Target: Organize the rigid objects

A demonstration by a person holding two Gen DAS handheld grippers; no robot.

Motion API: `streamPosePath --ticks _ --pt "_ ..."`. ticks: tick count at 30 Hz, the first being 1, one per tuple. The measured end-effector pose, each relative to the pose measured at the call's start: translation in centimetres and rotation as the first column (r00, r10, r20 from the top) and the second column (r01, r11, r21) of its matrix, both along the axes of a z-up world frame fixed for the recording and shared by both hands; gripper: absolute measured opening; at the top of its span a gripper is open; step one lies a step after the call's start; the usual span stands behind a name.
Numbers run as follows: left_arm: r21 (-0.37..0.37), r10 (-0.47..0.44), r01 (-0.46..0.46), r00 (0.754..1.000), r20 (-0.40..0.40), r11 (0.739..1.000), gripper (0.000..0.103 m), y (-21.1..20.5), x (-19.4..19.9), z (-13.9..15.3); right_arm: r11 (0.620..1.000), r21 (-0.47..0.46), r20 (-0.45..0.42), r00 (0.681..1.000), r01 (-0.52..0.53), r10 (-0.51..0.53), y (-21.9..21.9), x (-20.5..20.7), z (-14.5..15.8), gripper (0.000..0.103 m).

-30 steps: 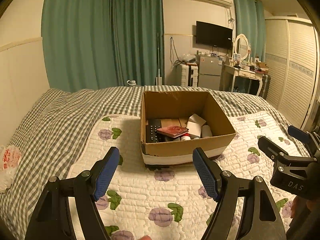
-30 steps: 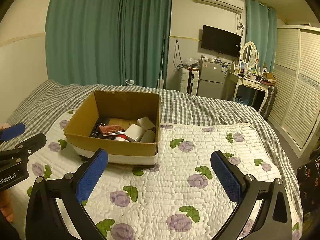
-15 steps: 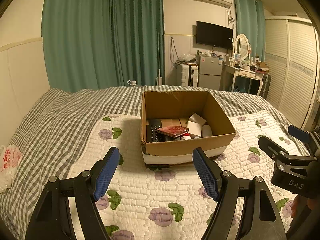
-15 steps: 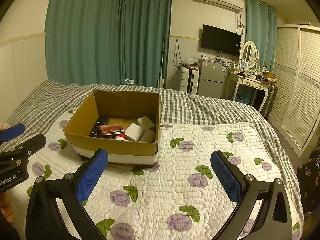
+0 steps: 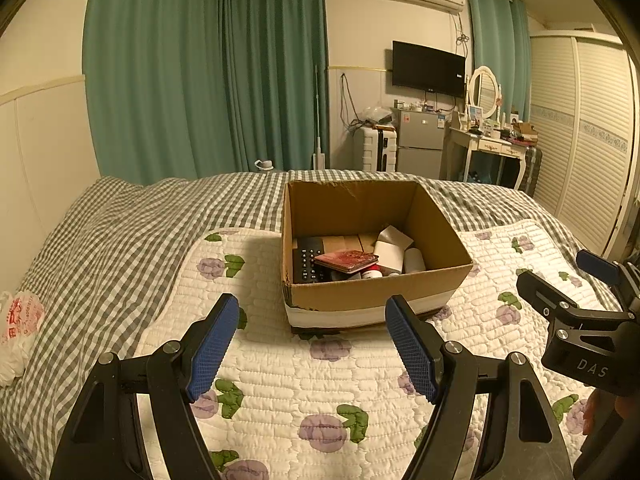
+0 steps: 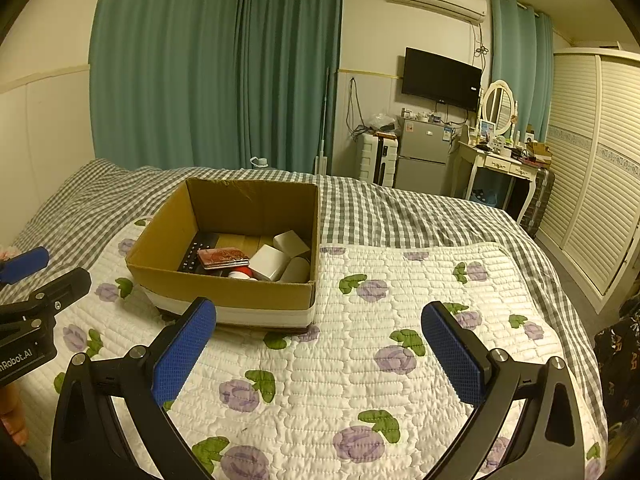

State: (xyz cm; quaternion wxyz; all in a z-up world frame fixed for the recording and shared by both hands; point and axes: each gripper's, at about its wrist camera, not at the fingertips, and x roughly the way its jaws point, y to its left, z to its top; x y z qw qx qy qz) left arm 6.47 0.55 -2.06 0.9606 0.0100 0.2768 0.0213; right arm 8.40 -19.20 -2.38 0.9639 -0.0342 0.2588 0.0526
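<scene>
An open brown cardboard box (image 5: 372, 292) with a white band along its bottom is placed on a white quilted blanket with purple flowers (image 5: 320, 380), which is spread over a grey checked bed cover (image 5: 100, 248). Inside the box, a black remote control (image 5: 307, 258), a flat red booklet (image 5: 347, 261) and several white small boxes (image 5: 390, 249) are seen. The red booklet is laid partly over the remote.

The left gripper (image 5: 313, 346) is held above the blanket, just near the box, with its blue-padded fingers (image 5: 210, 340) wide apart and nothing between them. The right gripper (image 6: 318, 350) is held to the right of the box, also spread apart and empty.
</scene>
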Motion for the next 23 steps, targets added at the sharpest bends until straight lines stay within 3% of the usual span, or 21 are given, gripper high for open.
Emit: streamPosePath --ticks 23 --pt "0.004 0.002 -0.002 1.0 -0.015 1.0 0.078 -0.17 0.08 -0.45 1.0 -0.001 -0.011 1.0 0.002 -0.002 0.06 0.02 -0.41 0.103"
